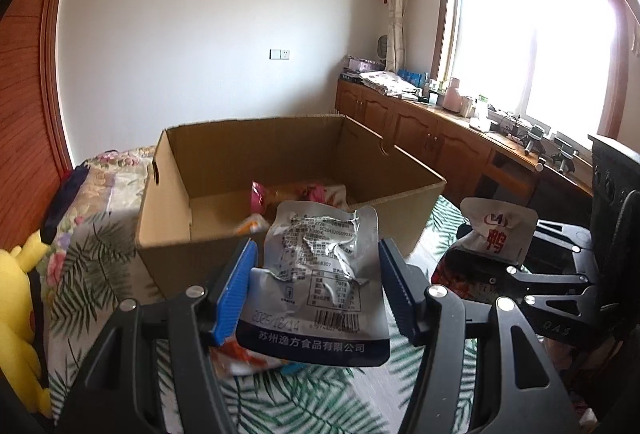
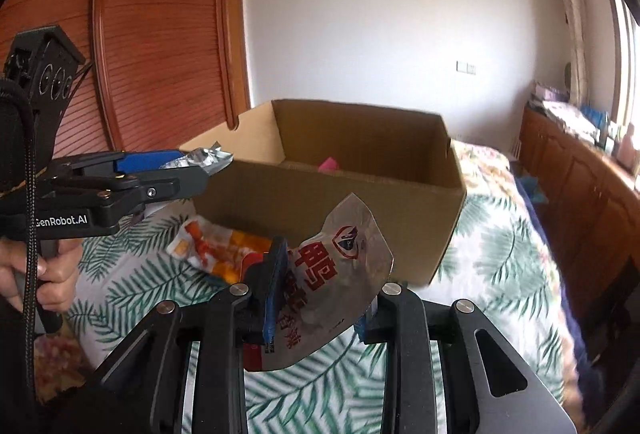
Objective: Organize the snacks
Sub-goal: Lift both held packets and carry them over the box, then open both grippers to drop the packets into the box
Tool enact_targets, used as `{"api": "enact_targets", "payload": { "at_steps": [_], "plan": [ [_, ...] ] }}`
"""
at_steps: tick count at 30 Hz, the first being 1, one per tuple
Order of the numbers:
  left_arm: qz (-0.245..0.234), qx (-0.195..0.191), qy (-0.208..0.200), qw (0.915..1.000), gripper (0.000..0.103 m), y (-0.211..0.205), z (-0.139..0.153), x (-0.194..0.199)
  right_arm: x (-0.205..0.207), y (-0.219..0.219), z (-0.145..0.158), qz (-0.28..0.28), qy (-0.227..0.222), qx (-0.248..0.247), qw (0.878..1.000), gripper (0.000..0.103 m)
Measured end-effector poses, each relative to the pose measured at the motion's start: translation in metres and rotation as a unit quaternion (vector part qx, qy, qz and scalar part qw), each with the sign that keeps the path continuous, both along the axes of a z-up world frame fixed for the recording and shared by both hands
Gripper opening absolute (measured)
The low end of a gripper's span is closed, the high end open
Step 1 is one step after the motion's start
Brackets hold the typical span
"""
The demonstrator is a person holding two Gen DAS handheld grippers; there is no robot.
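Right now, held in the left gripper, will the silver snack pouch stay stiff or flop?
The silver snack pouch probably flops: its foil is creased and its top bends forward. It seems light, looking flat and thin. The foil looks glossy, so it may slip between the left gripper's jaws.

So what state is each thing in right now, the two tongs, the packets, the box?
Left tongs: shut on the silver packet.
Silver packet: crumpled, held up in front of the box.
Right tongs: shut on the red-lettered packet.
Red-lettered packet: held up, short of the box.
Cardboard box: open, some snacks already inside.
Orange packet: lying on the bedspread, outside the box.
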State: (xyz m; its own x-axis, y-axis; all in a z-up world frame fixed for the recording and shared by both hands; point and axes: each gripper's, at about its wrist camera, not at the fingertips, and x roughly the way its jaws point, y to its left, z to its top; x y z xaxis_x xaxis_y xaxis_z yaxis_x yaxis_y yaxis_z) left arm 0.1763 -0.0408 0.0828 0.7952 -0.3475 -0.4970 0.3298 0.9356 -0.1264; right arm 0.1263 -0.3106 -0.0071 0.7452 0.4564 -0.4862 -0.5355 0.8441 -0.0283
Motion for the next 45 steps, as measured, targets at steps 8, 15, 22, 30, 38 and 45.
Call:
{"api": "enact_targets", "payload": {
  "at_steps": [8,15,22,30,38,45],
  "plan": [
    [-0.001,0.015,-0.022,0.9997,0.061,0.002,0.017,0.030,0.029,0.014,0.021,0.020,-0.026,-0.015,0.999,0.027],
    [0.007,0.029,-0.035,0.9989,0.061,0.009,0.031,0.062,0.058,0.028,0.034,0.023,-0.037,-0.015,0.999,0.027],
    [0.019,0.036,-0.027,0.9988,0.061,0.013,0.023,0.088,0.082,0.043,0.038,0.024,-0.043,-0.022,0.999,0.027],
    [0.022,0.036,0.007,0.9991,0.061,0.011,-0.003,0.115,0.104,0.057,0.022,0.022,-0.030,-0.041,0.998,0.027],
    [0.018,0.040,0.041,0.9982,0.062,0.002,-0.021,0.132,0.128,0.058,0.008,0.021,0.019,-0.028,0.999,0.026],
    [0.017,0.043,0.047,0.9978,0.063,-0.005,-0.024,0.132,0.135,0.058,0.008,0.017,0.033,-0.027,0.999,0.026]
  ]
}}
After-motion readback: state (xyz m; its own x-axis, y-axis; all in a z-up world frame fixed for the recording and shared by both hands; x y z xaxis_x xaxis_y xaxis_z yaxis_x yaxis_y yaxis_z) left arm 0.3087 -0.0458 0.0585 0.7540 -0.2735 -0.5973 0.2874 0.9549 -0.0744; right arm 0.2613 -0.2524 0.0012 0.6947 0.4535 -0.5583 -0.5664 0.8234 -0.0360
